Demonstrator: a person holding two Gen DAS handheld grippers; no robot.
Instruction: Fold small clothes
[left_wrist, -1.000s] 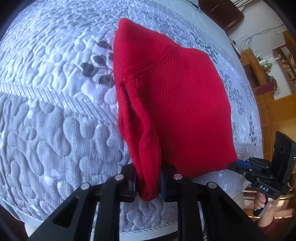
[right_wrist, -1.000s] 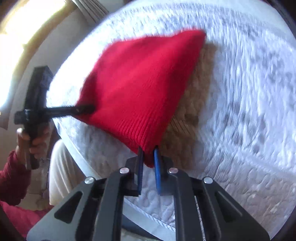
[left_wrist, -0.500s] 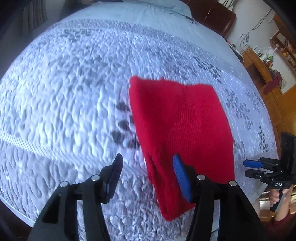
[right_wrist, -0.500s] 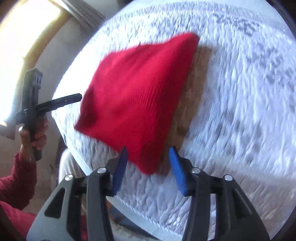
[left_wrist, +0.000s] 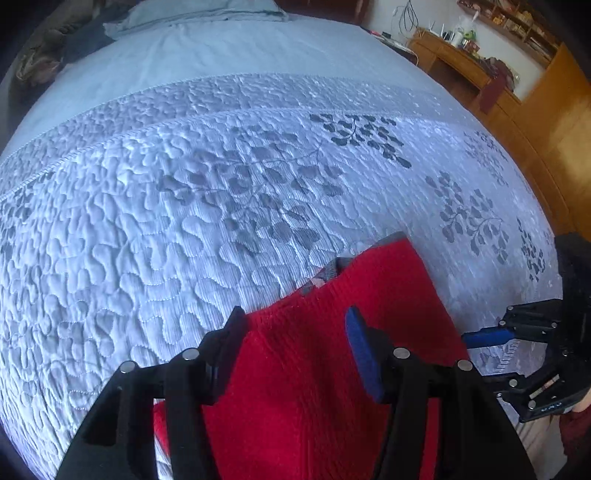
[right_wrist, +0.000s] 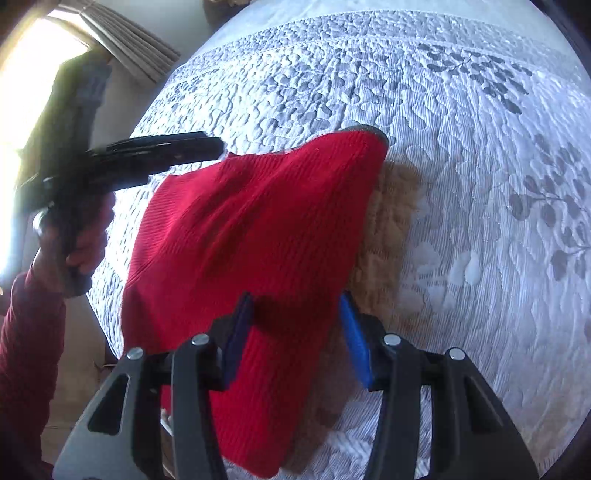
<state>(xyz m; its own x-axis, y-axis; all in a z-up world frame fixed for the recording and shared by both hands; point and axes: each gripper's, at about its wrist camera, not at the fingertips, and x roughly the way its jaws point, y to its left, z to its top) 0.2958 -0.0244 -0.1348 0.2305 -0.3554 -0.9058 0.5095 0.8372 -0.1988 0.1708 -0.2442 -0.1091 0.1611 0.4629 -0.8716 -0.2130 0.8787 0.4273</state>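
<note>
The left claw (left_wrist: 295, 332) is spread wide, nothing pinched, and is held just above the red knitted garment (left_wrist: 332, 369), which is seen between and below its fingers. The right claw (right_wrist: 295, 321) is likewise spread and empty over the same garment (right_wrist: 240, 240). The folded garment is laid flat on the quilted bed cover (left_wrist: 184, 221), its long axis running away from each claw, its far corner pointed forward. A brownish shadow is cast beside it.
</note>
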